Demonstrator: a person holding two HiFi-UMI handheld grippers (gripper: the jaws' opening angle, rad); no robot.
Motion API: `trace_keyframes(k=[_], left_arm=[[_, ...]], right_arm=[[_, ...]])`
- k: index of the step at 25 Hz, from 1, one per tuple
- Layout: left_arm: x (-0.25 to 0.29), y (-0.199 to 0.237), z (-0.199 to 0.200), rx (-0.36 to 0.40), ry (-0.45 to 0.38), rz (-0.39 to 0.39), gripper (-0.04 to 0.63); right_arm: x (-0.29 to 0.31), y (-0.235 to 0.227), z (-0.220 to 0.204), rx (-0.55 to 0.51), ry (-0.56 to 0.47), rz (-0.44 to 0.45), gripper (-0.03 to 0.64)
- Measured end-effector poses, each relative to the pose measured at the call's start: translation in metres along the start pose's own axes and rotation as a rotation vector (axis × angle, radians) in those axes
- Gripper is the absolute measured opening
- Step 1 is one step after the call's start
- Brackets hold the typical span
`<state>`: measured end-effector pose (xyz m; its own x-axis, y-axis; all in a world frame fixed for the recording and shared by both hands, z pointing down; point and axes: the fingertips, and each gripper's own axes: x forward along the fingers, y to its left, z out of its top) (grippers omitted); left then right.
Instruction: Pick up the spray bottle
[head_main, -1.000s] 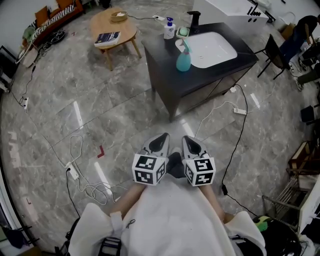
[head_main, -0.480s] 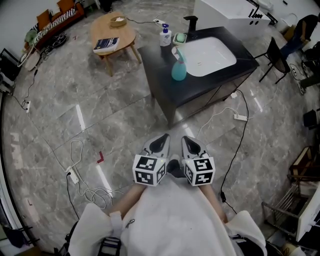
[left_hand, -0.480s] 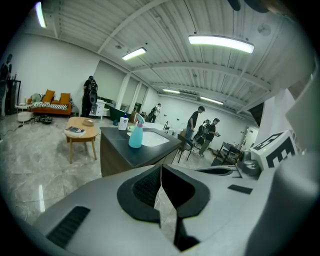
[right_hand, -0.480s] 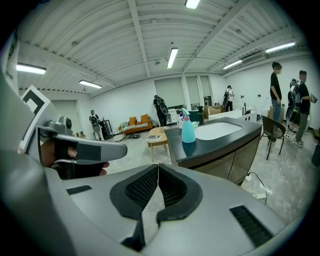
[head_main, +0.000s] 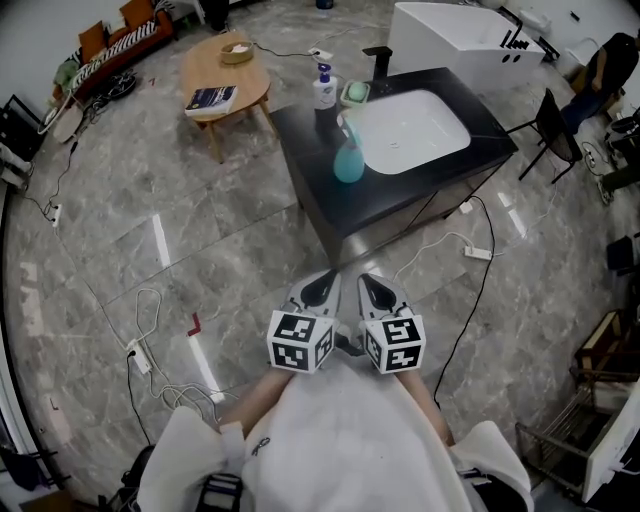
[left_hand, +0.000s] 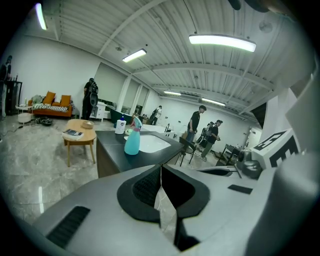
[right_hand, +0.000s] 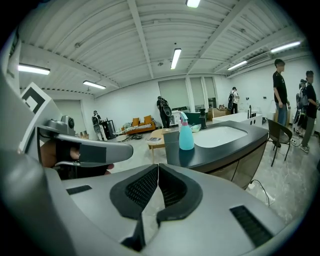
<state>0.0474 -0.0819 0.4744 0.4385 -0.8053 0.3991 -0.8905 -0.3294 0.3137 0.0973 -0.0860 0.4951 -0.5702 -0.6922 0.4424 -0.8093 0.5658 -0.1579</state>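
A teal spray bottle (head_main: 348, 160) with a pale trigger head stands upright on the dark counter (head_main: 320, 175), just left of the white sink basin (head_main: 410, 130). It also shows ahead in the left gripper view (left_hand: 132, 142) and the right gripper view (right_hand: 186, 134). My left gripper (head_main: 320, 287) and right gripper (head_main: 376, 291) are held side by side over the floor, well short of the counter. Both are shut with nothing between their jaws.
A white pump bottle (head_main: 324, 88) and a green soap dish (head_main: 356, 93) stand at the counter's far end. A round wooden table (head_main: 225, 70) with a book is at the left. Cables (head_main: 470, 250) and power strips trail over the marble floor. Several people stand in the background.
The counter and spray bottle have slid down and left in the head view, closer to me. Both grippers stay shut, side by side.
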Motion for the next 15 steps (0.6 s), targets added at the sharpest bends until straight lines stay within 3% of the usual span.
trace_keyframes(k=[15], left_arm=[[0.039,-0.005,0.010,-0.026,0.002,0.021,0.029]], right_arm=[[0.017,-0.032,0.015,0.006,-0.024,0.052,0.026]])
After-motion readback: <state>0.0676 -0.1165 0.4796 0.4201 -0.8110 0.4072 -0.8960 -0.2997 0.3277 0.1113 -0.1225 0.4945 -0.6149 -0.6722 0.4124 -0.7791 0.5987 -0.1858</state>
